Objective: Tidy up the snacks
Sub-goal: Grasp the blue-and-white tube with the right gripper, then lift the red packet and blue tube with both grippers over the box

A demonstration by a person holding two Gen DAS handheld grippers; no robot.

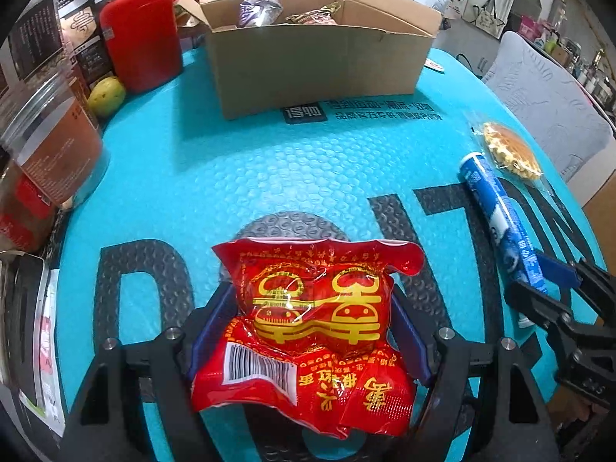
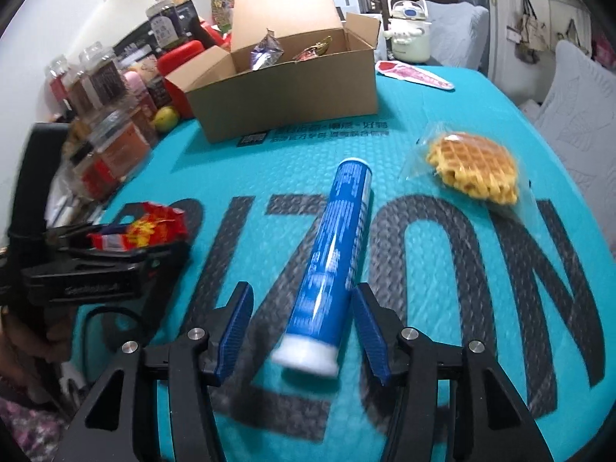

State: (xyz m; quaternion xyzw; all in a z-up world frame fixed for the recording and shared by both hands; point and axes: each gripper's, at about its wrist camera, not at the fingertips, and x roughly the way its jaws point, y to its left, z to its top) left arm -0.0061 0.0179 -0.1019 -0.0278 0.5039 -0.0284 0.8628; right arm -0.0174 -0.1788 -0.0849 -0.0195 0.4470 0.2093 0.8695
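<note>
Red foil snack packet (image 1: 313, 331), gold characters, barcode, crinkled, in left claw (image 1: 312, 331).

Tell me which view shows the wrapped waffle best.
The right wrist view: the waffle in its clear wrapper lies unobstructed on the teal mat, its grid pattern plain, right of the blue tube. The left wrist view shows the waffle only small and squashed near the right edge.

Jars (image 2: 100, 142) at the left are blurred; the box (image 1: 308, 57) hides most of its packets (image 1: 261, 4)
</note>
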